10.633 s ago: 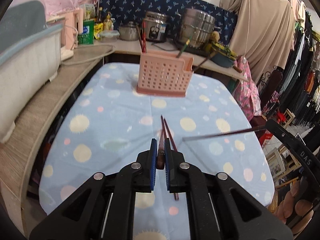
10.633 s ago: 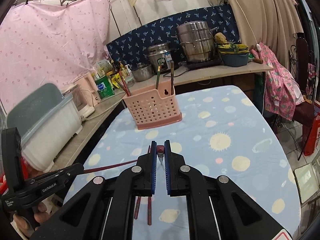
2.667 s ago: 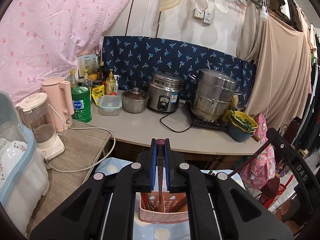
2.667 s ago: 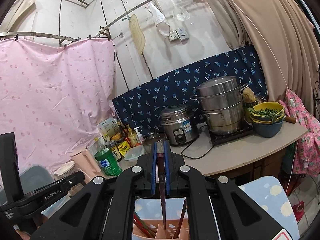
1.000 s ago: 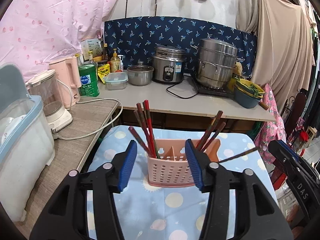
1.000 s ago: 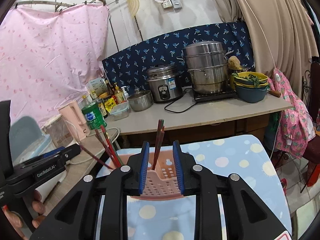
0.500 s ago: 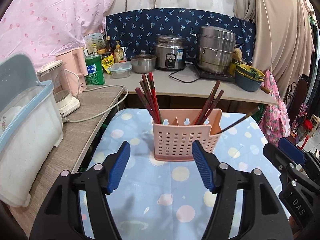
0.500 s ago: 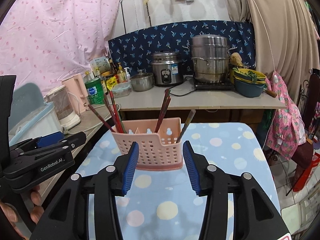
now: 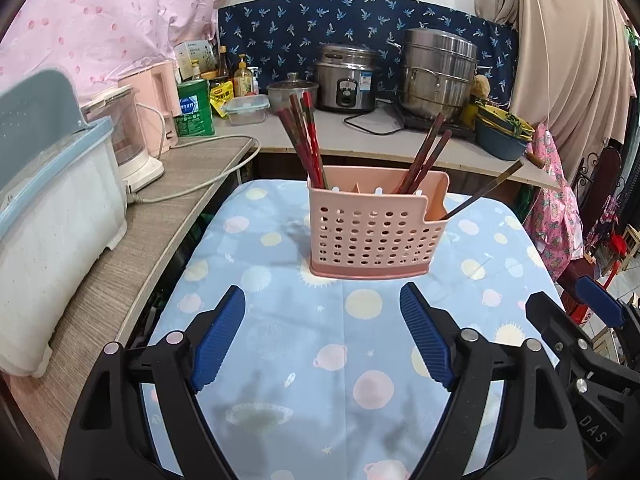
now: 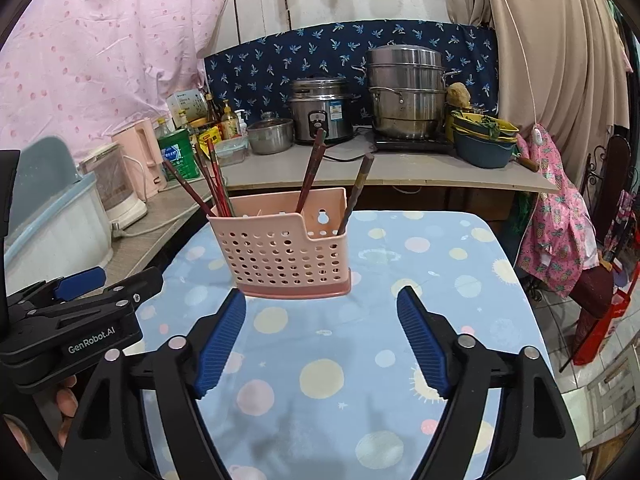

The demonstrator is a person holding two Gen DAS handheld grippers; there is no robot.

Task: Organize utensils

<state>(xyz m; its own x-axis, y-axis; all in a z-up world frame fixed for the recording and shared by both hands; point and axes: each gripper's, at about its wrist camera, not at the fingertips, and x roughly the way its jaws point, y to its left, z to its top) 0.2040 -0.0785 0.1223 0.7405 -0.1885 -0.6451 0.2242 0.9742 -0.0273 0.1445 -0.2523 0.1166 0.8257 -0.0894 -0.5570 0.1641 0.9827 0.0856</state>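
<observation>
Left wrist view showed the left hand-held gripper (image 9: 322, 338) with its blue-padded jaws spread wide and nothing between them, poised over the near half of the tabletop (image 9: 280, 360), which was covered by a blue cloth printed with pale discs. The pink perforated utensil holder (image 9: 374, 226) stood upright toward the far edge of the tabletop, ahead of the gap between the jaws and well clear of the pads. A cluster of red chopsticks (image 9: 304, 136) leaned left out of its left compartment, a brown pair (image 9: 426, 152) leaned right from a middle section, and a single dark chopstick (image 9: 480, 192) slanted far out over the lowered right end. At the lower right edge of this view part of the right hand-held gripper (image 9: 592, 312) appeared.

Right wrist view showed that right hand-held gripper (image 10: 321, 338) also fully open and empty, with the same holder (image 10: 286, 254) ahead of and slightly left of its jaws, not touched. Only this view showed the keyhole slot in the holder's back wall, the person's fingers (image 10: 66, 396) at the lower left, and the left hand-held gripper's body (image 10: 72, 320) beside the tabletop's left edge. Both views showed a rice cooker (image 9: 346, 78) and steel steamer pot (image 9: 438, 74) on the counter beyond the tabletop's far edge.
</observation>
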